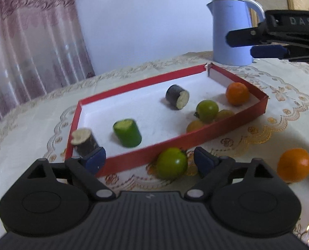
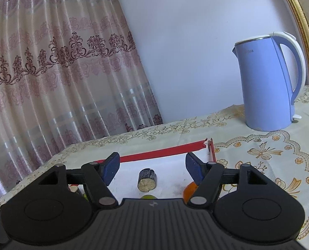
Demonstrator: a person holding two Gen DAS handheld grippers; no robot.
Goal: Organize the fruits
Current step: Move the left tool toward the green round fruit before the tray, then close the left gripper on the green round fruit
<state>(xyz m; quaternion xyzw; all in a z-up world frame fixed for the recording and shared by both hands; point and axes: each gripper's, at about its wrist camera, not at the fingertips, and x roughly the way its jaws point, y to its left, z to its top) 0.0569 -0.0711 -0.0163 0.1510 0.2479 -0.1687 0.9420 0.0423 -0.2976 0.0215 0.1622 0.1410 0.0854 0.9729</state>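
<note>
A red-rimmed tray [image 1: 146,81] with a white floor holds two dark cut pieces [image 1: 177,96], a green cucumber piece [image 1: 127,133], a green tomato [image 1: 207,110], yellowish tomatoes [image 1: 196,125] and an orange [image 1: 237,93]. Outside its near rim a second green tomato [image 1: 172,163] lies on the cloth between the spread fingers of my left gripper [image 1: 149,160], open, with neither pad touching it. Another orange [image 1: 293,164] lies on the cloth to the right. My right gripper [image 2: 152,166] hangs open and empty over the tray [image 2: 160,151], above a dark piece [image 2: 147,180].
A blue kettle [image 2: 266,83] stands on the patterned tablecloth [image 1: 29,125] behind the tray's far right corner. A curtain [image 2: 50,73] hangs at the left beyond the table edge. The tray's far corner is split open [image 1: 207,66].
</note>
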